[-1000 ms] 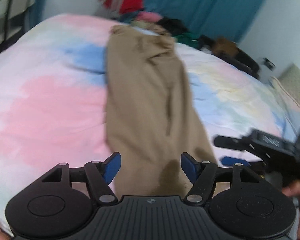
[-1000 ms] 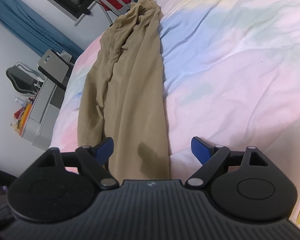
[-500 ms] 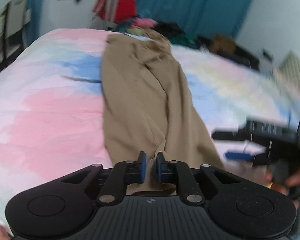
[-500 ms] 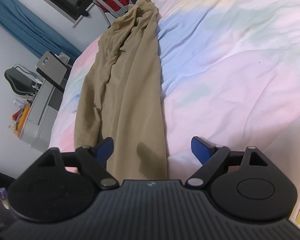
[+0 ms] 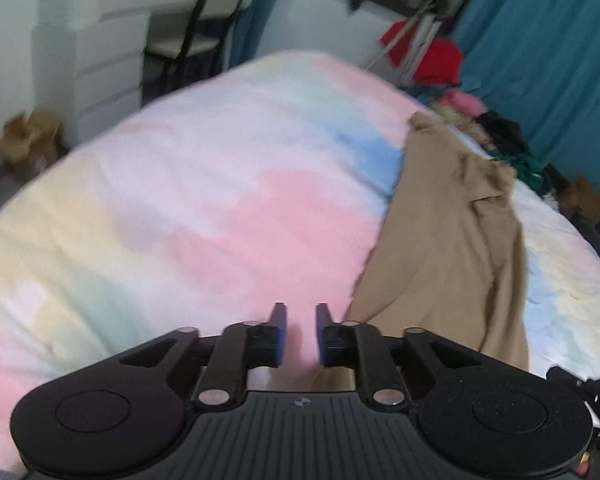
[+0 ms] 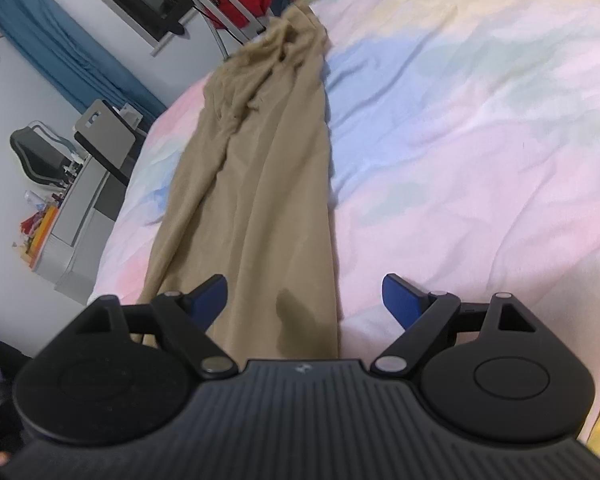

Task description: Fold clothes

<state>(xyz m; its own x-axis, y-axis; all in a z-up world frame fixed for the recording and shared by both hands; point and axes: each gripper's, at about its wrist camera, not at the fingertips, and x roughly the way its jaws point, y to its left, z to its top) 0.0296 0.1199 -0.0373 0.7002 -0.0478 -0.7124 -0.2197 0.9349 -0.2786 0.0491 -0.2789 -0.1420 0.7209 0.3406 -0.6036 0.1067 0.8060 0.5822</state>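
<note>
The left gripper (image 5: pixel 298 334), a black two-finger tool with blue pads, has its jaws a narrow gap apart and opening; only bare pastel bedding shows between them, and the cloth edge lies just right of its right finger. The right gripper (image 6: pixel 304 300) holds its jaws spread wide, hanging over the near end of the one tan, long, rumpled garment (image 6: pixel 260 184), its pads pressing on nothing.

That garment runs away from both grippers as a narrow strip along the pink, blue and yellow tie-dye bed cover (image 6: pixel 480 128), bunched at its far end. In the left view a broad bare stretch of cover (image 5: pixel 200 208) lies left of it.

Past the bed's far edge sit a pile of coloured clothes (image 5: pixel 460 100), two teal curtains (image 5: pixel 540 40) and one white drawer unit (image 5: pixel 96 64).
</note>
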